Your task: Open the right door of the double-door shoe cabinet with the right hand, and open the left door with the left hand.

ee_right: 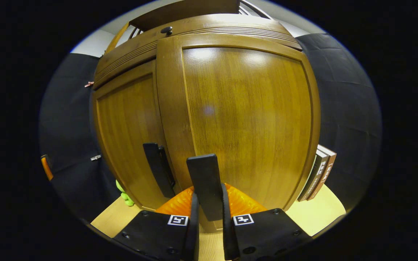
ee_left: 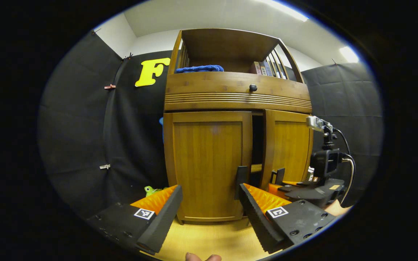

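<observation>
The wooden shoe cabinet [ee_left: 209, 159] stands on a pale floor. Its left door [ee_left: 207, 163] is closed, with a black upright handle [ee_left: 241, 181] at its inner edge. The right door [ee_left: 289, 145] stands slightly ajar, with a dark gap beside it. My left gripper [ee_left: 209, 217] is open, a short way in front of the left door and touching nothing. My right gripper [ee_right: 208, 201] is shut on the right door's black handle [ee_right: 203, 177]; this gripper [ee_left: 305, 190] also appears at that door. The left door's handle [ee_right: 156, 166] is just to the left.
A drawer with a black knob [ee_left: 253, 87] sits above the doors. A blue cloth [ee_left: 200, 68] and books lie on the open top shelf. Books [ee_right: 319, 174] lean by the cabinet's right side. A green toy [ee_left: 150, 189] lies at its left foot.
</observation>
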Available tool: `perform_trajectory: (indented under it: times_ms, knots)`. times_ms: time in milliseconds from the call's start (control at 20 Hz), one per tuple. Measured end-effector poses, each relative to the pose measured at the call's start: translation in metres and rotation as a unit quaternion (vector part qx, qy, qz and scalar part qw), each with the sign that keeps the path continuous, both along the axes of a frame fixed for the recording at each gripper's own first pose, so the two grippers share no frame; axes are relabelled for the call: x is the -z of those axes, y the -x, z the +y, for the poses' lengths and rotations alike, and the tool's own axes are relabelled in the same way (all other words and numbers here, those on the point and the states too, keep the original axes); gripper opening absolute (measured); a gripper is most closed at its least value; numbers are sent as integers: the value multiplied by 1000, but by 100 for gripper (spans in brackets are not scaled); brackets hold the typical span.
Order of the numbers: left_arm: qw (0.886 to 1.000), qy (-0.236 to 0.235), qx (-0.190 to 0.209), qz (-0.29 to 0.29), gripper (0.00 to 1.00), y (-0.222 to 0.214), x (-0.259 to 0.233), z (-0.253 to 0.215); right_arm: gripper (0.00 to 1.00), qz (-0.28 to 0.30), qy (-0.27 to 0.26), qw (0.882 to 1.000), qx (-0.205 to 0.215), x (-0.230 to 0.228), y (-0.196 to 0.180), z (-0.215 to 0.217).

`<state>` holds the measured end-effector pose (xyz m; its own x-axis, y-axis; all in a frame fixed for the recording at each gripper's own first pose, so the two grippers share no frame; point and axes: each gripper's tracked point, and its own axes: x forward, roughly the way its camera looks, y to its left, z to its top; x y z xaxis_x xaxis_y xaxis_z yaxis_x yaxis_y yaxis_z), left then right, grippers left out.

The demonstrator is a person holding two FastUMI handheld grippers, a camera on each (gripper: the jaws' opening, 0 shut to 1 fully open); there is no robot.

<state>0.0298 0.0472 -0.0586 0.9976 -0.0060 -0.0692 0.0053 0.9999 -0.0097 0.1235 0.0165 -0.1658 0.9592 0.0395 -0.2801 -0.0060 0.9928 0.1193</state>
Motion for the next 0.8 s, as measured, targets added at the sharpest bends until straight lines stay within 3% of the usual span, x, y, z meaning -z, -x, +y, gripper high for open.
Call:
perform_trajectory:
  times_ms: [300, 700, 800]
  knots:
    - [1000, -7, -7, -3, 100, 8, -6, -19, 30, 1, -7, 1000, -21, -9, 57, -28]
    - [1000, -18, -12, -8, 94, 15, -8, -53, 30, 13, -26, 1000, 10, -18, 122, -92]
    - [1000, -17, -12, -9, 100, 13, -8, -63, 29, 18, -46, 999, 12, -22, 134, -106]
